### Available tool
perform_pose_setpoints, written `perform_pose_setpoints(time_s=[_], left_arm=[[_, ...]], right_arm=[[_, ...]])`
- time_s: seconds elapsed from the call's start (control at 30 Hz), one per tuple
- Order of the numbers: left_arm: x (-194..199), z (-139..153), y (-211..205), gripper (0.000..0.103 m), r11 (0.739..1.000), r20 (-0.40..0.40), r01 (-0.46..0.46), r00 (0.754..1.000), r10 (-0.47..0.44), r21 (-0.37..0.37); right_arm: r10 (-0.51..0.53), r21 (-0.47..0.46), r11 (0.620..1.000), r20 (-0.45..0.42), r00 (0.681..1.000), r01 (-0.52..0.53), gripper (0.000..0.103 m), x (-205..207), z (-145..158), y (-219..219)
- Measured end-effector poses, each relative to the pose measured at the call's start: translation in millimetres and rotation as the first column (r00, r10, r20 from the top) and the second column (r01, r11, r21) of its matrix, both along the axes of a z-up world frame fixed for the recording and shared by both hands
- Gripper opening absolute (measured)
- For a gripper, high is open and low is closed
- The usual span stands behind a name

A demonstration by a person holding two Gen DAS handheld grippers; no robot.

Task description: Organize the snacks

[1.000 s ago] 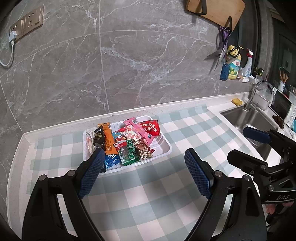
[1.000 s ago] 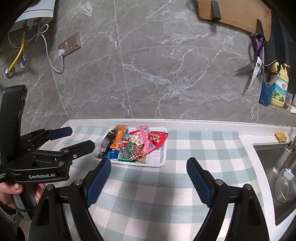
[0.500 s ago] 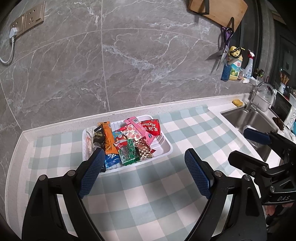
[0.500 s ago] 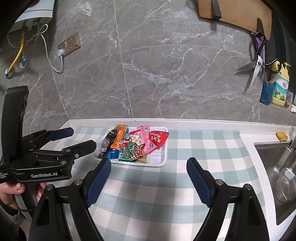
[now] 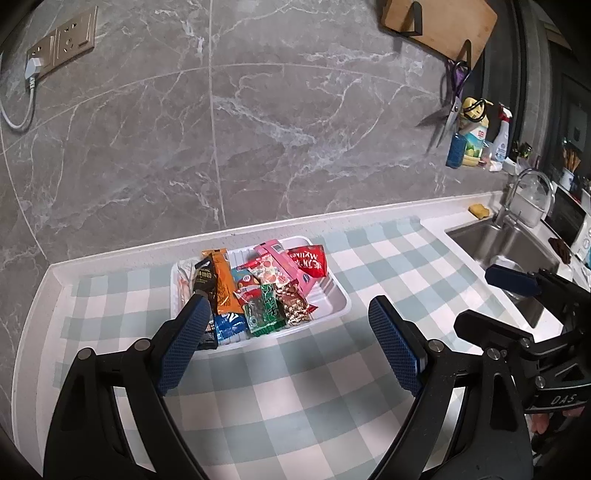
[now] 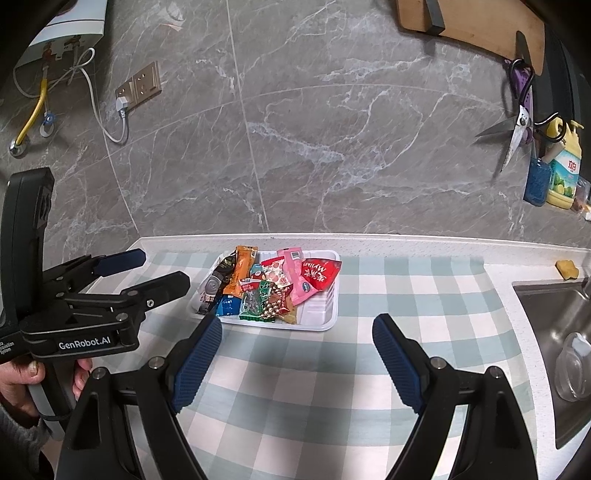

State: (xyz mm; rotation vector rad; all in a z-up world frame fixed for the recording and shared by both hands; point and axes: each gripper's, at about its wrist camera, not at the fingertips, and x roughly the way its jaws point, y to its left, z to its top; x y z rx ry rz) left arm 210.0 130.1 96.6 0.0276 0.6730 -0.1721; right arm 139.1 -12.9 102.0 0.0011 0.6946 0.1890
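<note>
A white tray (image 5: 332, 295) holds several snack packets: an orange bar (image 5: 223, 280), a red bag (image 5: 308, 260), a pink pack (image 5: 284, 258) and a green pack (image 5: 264, 308). The tray also shows in the right wrist view (image 6: 321, 310). My left gripper (image 5: 286, 343) is open and empty, held above the checked cloth in front of the tray. My right gripper (image 6: 295, 350) is open and empty, also short of the tray. The left gripper shows at the left of the right wrist view (image 6: 147, 269), and the right gripper at the right of the left wrist view (image 5: 495, 299).
A green and white checked cloth (image 5: 280, 398) covers the counter. A steel sink (image 5: 506, 243) with a tap lies to the right. Scissors (image 6: 513, 136), bottles (image 6: 563, 173) and a wooden board (image 6: 476, 22) hang on the marble wall. A socket (image 6: 138, 86) is on the wall at left.
Both views have shifted only slightly; the grippers stay open and the snacks in the tray have not moved.
</note>
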Motion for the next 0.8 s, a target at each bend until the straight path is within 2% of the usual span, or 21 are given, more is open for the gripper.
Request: perform_pose_setpoints(time_s=[0.13,0.37,0.47,0.8], left_arm=[[1,1,0,0.088,0.999,0.014,-0.028,1.0,0.028,0.031],[-4,2,-7,0.088,0.982,0.09,-0.091,0.993,0.077,0.167],[-5,-1,-11,0.088,0.974,0.095,-0.092,0.993,0.073,0.208],[-6,-9,-22,0.088,0.966,0.1,-0.082,0.993,0.058,0.247]], right_arm=[[0.001,0.004,1.0,-0.001,1.0,-0.001,0.086,0,-2,2],[-0.005,0.021,1.0,-0.009,1.0,0.005,0.086,-1,-5,2],[-0.006,0.03,1.0,-0.013,1.0,0.006,0.086,-2,-6,0],[-0.006,0.048,0.999,-0.023,1.0,0.007,0.086,-1,-9,-3]])
